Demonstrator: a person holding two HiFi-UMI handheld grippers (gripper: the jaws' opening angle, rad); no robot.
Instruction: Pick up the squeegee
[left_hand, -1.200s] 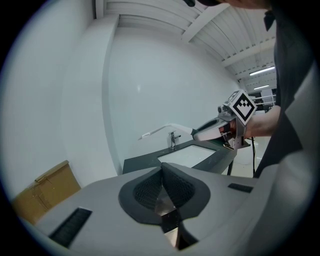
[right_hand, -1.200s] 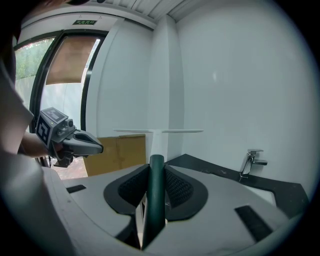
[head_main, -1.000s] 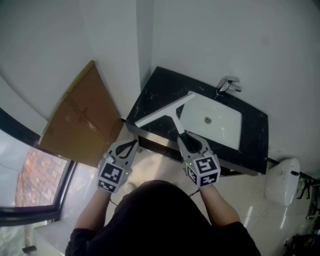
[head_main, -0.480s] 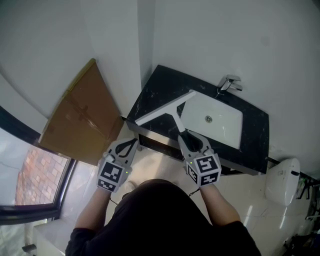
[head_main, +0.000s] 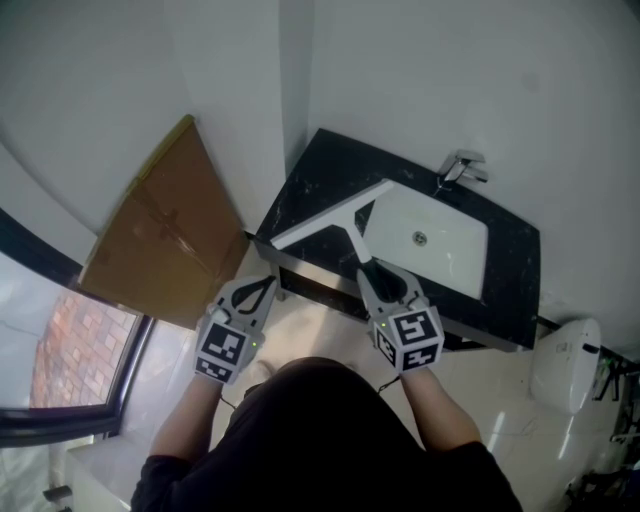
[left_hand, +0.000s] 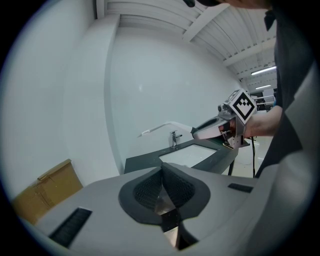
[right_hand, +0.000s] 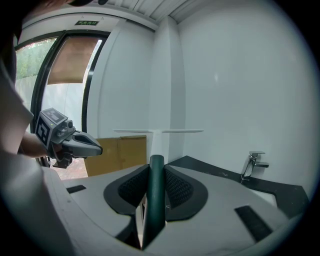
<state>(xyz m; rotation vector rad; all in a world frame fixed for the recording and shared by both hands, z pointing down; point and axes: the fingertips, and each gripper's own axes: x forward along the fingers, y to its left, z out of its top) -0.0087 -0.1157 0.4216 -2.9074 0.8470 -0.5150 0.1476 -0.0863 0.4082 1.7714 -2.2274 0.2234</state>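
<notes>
The right gripper (right_hand: 156, 175) jaws pinch the squeegee (right_hand: 158, 132) by its dark handle. The left gripper (left_hand: 162, 187) jaws are pressed together, empty. The white blade hangs clear above the black counter (head_main: 310, 190), near the wall.

Risk: the long shaft may pivot in this end grip, and the blade may strike the counter or wall.

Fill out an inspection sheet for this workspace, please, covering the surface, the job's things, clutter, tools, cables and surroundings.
Surface: black countertop with an inset white sink and a faucet.
Job's things: squeegee, held raised above the countertop, blade pointing toward the wall.
Clutter: nothing seen.
Tools: right tool shut on the squeegee's dark handle; left tool shut, empty, off to the counter's left.
Cables: a thin dark line hangs below the right tool, likely a cable.
Surroundings: white walls; cardboard box and a window to the left.
</notes>
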